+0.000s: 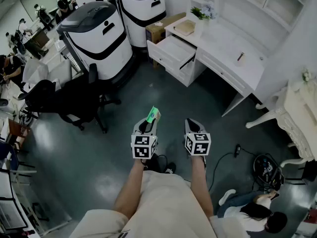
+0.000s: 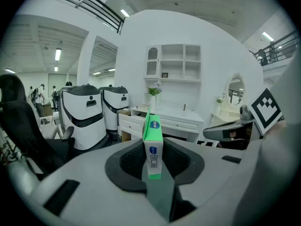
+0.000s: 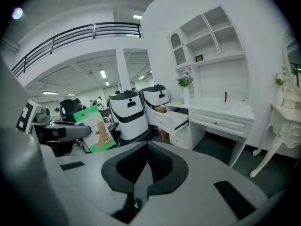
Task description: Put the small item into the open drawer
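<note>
Both bare forearms point(image 1: 130, 188) are reaching straight ahead, side by side and low over the dark, glossy floor point(image 1: 148, 86). Each hand is carrying its gripper level, with the marker cubes point(image 1: 143, 147) facing up at the head camera.

The left gripper point(image 1: 149, 123) is clamping down on the small box point(image 1: 153, 114), with the black ribbed pads point(image 2: 129, 160) pressing on its two broad faces. The jaws are standing partly apart, only as wide as that thin carton. It is a flat cardboard pack, bright green along the edges, with a white narrow side carrying blue print and a round blue mark. In the left gripper view it is standing on edge, upright between the pads. Its long axis is running out along the jaws, and the far end is sticking out past the tips. In the head view that end is pointing forward and a touch right, roughly toward the open drawer point(image 1: 173, 50), which is well away across the floor. The right gripper view is catching its broad face, green-bordered with a picture on it.

The right gripper point(image 1: 190, 125) is riding just beside the left one. Its grey moulded jaws are pressed together along a seam, with nothing between the pads.

The drawer is hanging out of a smooth white desk point(image 1: 224, 39), boxy and pale inside.
</note>
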{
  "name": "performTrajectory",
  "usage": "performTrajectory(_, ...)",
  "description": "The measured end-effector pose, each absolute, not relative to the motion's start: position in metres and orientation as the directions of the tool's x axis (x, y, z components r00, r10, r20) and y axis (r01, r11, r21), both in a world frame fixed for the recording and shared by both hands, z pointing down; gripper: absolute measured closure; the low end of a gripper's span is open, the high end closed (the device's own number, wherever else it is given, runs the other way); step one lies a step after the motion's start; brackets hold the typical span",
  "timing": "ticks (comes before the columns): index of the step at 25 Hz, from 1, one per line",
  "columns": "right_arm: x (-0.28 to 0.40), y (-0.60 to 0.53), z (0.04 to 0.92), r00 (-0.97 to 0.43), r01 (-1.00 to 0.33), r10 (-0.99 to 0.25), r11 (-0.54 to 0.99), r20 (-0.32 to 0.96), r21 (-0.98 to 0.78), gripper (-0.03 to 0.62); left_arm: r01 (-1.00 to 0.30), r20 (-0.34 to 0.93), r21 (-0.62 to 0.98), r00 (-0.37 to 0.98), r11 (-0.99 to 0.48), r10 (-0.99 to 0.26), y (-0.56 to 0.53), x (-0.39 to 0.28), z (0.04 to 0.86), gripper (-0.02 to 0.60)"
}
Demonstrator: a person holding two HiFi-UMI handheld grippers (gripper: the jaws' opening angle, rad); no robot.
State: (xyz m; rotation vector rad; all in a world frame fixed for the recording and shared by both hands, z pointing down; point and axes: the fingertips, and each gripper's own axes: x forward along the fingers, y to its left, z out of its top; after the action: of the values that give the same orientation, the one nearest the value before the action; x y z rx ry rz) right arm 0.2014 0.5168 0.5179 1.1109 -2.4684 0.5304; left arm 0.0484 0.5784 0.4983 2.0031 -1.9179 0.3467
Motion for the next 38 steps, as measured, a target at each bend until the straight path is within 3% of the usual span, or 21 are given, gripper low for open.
performTrajectory(18,0.225,0.486,0.523,-0.605,-0.785,-0.642,0.581,0.47,-0.216,0.569,-0.997,0.397,0.072,0.043,-0.016,-0.917,0.553,0.042,0.504,0.474)
performTrajectory(25,0.216,0.438,0.535,-0.585,-0.764,-0.61,0.636,0.534,-0.111,0.569,-0.996,0.393,0.094,0.049,-0.013,-0.918,0.492,0.036,0.505,0.474)
performTrajectory(38,0.176,0.308,0.565,-0.581,-0.768,-0.549,0.614,0.601,-0.181,0.569,-0.992,0.438,0.12,0.077,-0.026,-0.896,0.351,0.008,0.516,0.474)
